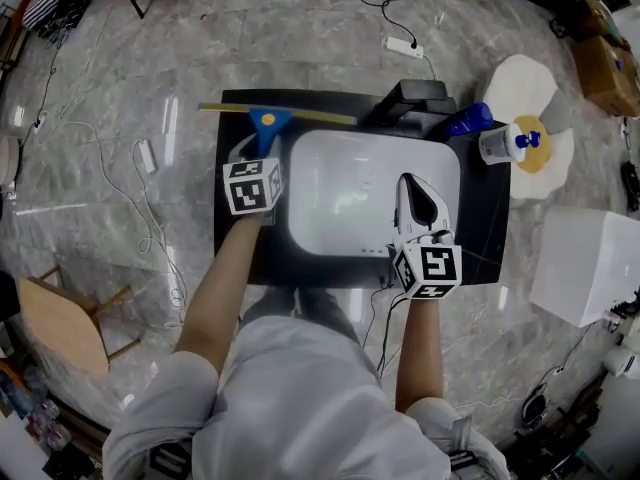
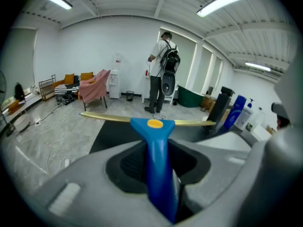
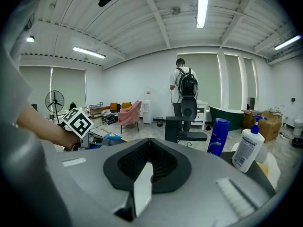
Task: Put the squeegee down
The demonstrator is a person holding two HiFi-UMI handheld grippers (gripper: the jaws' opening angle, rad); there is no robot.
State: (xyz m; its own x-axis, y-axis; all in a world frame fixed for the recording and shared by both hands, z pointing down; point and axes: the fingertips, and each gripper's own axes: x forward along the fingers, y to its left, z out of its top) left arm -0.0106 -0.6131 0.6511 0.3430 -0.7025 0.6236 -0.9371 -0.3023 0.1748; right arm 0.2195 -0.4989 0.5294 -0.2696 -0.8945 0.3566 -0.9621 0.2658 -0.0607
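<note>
The left tongs (image 1: pixel 260 151) are gripping the blue handle of the squeegee (image 1: pixel 268 121), pads pressing on it from both sides. The yellow blade is lying crosswise at the far end. The squeegee is hanging over the far left part of the black tabletop (image 1: pixel 490 230), just beside the white basin (image 1: pixel 340 183). The right tongs (image 1: pixel 411 184) are hovering over the basin's right side, closed together with nothing between them. A blue bottle (image 1: pixel 468 120) and a white pump bottle (image 1: pixel 500 145) are standing at the far right.
</note>
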